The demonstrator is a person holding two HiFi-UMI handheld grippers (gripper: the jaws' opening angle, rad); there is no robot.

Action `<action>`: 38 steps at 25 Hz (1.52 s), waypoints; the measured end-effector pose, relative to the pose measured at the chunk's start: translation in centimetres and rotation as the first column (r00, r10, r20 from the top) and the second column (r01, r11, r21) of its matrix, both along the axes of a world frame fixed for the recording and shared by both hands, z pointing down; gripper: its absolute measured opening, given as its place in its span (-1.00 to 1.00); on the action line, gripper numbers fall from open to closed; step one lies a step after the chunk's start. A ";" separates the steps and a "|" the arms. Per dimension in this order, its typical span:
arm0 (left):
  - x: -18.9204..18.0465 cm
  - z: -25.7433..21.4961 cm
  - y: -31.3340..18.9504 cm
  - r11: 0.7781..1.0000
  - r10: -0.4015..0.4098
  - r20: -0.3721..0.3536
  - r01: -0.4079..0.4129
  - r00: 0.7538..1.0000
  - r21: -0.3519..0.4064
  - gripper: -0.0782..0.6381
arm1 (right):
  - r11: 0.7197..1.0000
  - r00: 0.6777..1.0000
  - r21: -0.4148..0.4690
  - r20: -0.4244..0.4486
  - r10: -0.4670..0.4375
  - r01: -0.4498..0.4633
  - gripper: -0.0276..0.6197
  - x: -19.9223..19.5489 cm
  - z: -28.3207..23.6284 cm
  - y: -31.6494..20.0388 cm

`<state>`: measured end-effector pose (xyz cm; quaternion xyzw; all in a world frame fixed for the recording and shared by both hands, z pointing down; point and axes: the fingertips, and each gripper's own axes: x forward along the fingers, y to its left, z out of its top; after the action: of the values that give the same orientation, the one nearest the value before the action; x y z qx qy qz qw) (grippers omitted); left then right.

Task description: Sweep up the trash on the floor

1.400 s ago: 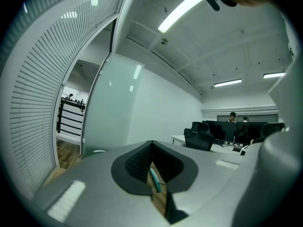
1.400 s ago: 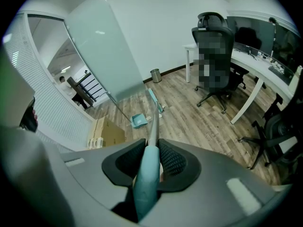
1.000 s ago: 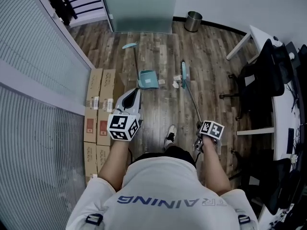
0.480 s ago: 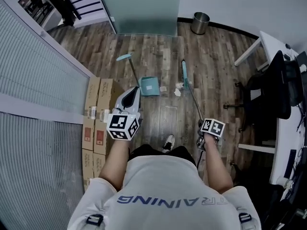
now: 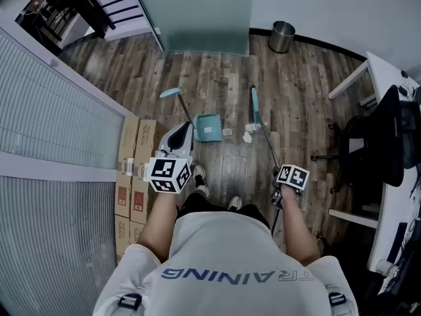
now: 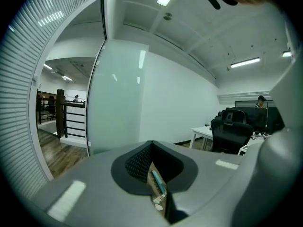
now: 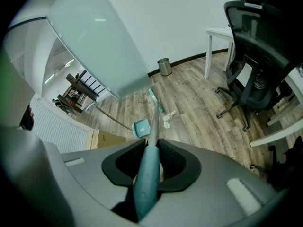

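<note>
Head view, left tool: we see the left tool [image 5: 185,128] held out over the wood floor [image 5: 217,71], near the cardboard boxes [image 5: 131,176] along the blind-covered wall.
Head view, right tool: the right tool [image 5: 277,188] points steeply down at our right side and grips the top of the broom [image 5: 255,107].
Head view, broom: its thin handle slants from the right tool to a teal head resting on the floor ahead of us.
Head view, dustpan: the teal dustpan [image 5: 209,128] sits on the floor just ahead of the left tool, apart from it. Its long handle leans away to the upper left.
Head view, trash: the trash [image 5: 248,137], a few white scraps, lies on the floor between the dustpan and the broom head, just beside the head.
Head view, surroundings: a metal waste bin [image 5: 281,37] stands by the far wall. A black office chair [image 5: 378,140] and a white bench [image 5: 358,78] are at the right.
Left gripper view, tool: the jaws are pressed together with nothing between them. Through the slit below we glimpse floor, a teal strip and pale scraps. A frosted glass panel [image 6: 113,98] stands ahead.
Right gripper view, tool: the jaws are clamped on the broom's teal grip. The handle runs down to the head, with the trash beside it and the dustpan to its left.
</note>
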<state>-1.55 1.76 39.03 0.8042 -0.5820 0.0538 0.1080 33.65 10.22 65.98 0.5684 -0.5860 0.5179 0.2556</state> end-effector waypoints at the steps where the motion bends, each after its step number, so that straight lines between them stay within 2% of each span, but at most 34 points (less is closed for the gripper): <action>1: -0.2 0.2 -1.1 1.000 0.003 -0.005 -0.003 1.000 -0.003 -0.77 | 1.000 1.000 -0.002 0.000 0.003 -0.003 -0.58 -0.1 0.0 -0.8; 6: -1.7 1.6 -6.8 0.999 0.043 -0.026 -0.044 0.999 -0.023 -0.77 | 0.999 0.999 -0.012 -0.021 0.043 -0.043 -0.59 -1.0 0.1 -5.2; 16: -11.6 5.3 -19.8 0.991 0.091 -0.030 -0.094 0.995 -0.097 -0.77 | 0.990 0.990 -0.058 -0.052 0.128 -0.130 -0.58 -7.8 -0.1 -13.9; 21: -14.9 7.6 -24.4 0.985 0.099 -0.027 -0.102 0.995 -0.142 -0.77 | 0.990 0.990 -0.068 -0.065 0.123 -0.127 -0.58 -10.2 0.1 -16.9; 25: -14.6 8.3 -26.3 0.983 0.102 -0.020 -0.103 0.995 -0.152 -0.77 | 0.990 0.992 -0.080 -0.054 0.113 -0.117 -0.58 -10.3 0.7 -18.2; 29: -12.2 8.4 -26.4 0.981 0.094 -0.012 -0.095 0.995 -0.171 -0.77 | 0.991 0.995 -0.091 -0.030 0.093 -0.096 -0.58 -8.8 1.7 -19.2; 33: -9.8 8.5 -25.2 0.982 0.074 0.020 -0.069 0.997 -0.177 -0.77 | 0.993 0.999 -0.114 -0.005 0.035 -0.035 -0.58 -7.0 2.9 -19.3; 35: -9.5 9.1 -25.0 0.981 0.066 0.037 -0.058 0.997 -0.186 -0.77 | 0.993 1.000 -0.122 0.002 0.003 -0.003 -0.58 -6.2 3.4 -19.5; 38: -10.6 11.0 -25.3 0.970 0.060 0.059 -0.044 0.996 -0.240 -0.73 | 0.990 1.000 -0.138 -0.008 -0.008 0.007 -0.58 -5.1 3.9 -19.3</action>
<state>-12.12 -23.56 50.00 0.7982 -0.5532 0.1525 0.1833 28.53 -9.07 69.86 0.5492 -0.5499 0.5539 0.2986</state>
